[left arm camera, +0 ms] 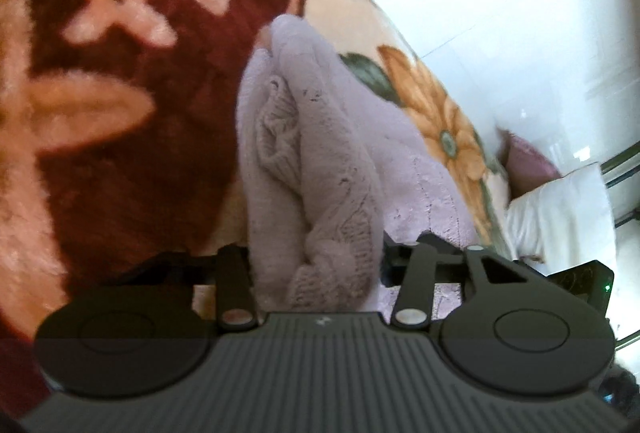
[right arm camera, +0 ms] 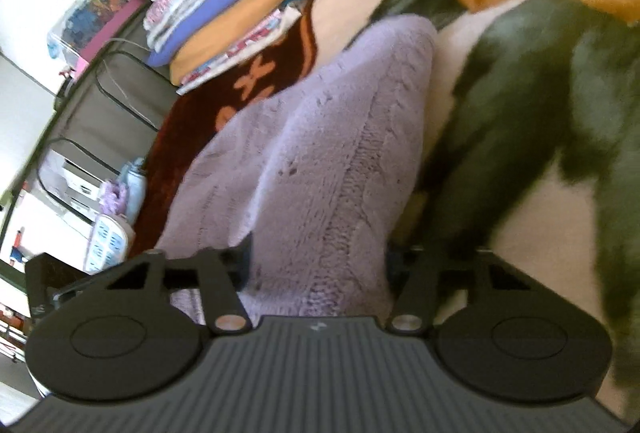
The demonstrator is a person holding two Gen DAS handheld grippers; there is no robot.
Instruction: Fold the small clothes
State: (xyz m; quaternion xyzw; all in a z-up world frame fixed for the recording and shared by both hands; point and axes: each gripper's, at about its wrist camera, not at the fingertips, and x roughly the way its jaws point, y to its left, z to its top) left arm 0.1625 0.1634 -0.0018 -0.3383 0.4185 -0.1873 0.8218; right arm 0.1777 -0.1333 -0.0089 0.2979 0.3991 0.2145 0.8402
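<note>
A lilac knit sweater is seen bunched and partly folded on a plush floral blanket, near the blanket's edge; a stack of folded clothes lies well apart behind it. The left hand-held gripper is held half open with a thick knit fold between its jaws; the right hand-held gripper likewise, with a cable-knit panel between its jaws. Whether the fabric is actually pinched cannot be told, as the pads are hidden behind cloth and the frames are blurred. The knit is judged soft, light, stretchy and floppy, not slippery; sagging is expected when lifted. A hold on a doubled edge or ribbed hem, with both corners taken together, is judged best.
</note>
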